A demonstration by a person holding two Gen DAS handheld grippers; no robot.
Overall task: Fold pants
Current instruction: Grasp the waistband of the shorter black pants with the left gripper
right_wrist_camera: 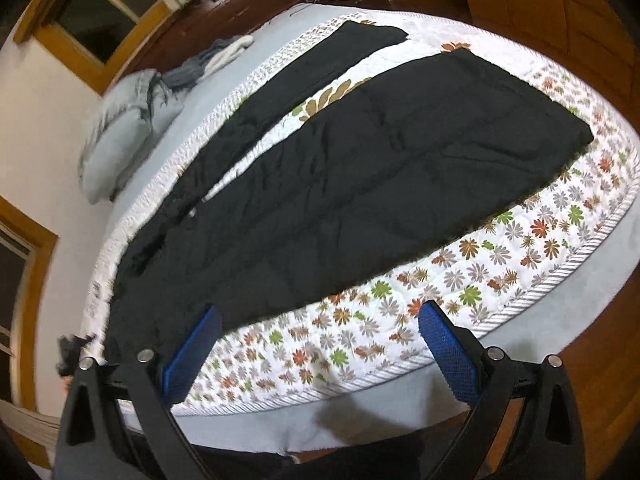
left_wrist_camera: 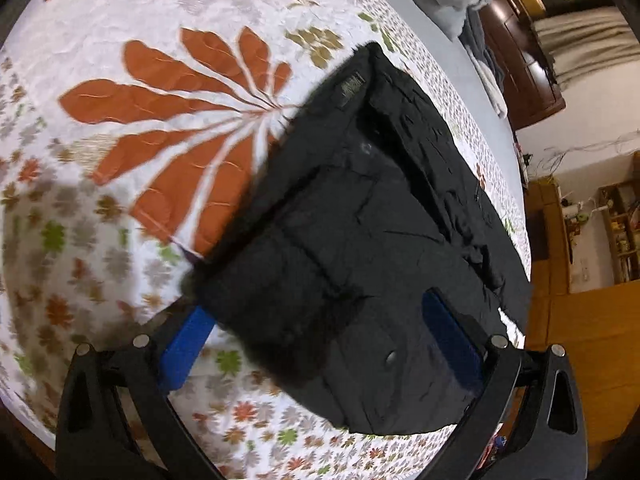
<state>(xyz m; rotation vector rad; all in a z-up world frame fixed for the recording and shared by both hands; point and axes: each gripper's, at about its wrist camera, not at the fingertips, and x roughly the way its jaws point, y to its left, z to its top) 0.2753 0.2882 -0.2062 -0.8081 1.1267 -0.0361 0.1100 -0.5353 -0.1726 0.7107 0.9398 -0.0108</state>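
- Over the waist end, in the left wrist view, the left gripper [left_wrist_camera: 320,336] hovered with its blue fingers [left_wrist_camera: 184,356] spread wide, holding nothing. One finger stood over the flowered mattress [left_wrist_camera: 120,40], the other over the cloth.
- Between and beyond those fingers lay the black pants [left_wrist_camera: 360,208], waistband end nearest. A small label [left_wrist_camera: 351,87] showed at the far corner, and a stud or button [left_wrist_camera: 391,357] lay near the right-side finger.
- Seams and pocket edges stood up in ridges there, so I judged that part thicker and firmer than the rest: a good place to pinch, since a doubled band gives the fingers something to bite.
- From the bed's long side, the right wrist view showed the right gripper [right_wrist_camera: 320,344], also wide open and empty, short of the cloth over the mattress edge [right_wrist_camera: 520,296].
- Both legs of the pants [right_wrist_camera: 360,184] lay flat and parted in a narrow V along the mattress, hems at the far end. A pillow [right_wrist_camera: 120,132] sat beyond.
- The cloth looked soft, limp and light, faintly wrinkled. It would likely sag and drag if lifted at one point, so I judged an outer side seam or hem corner the surer hold.
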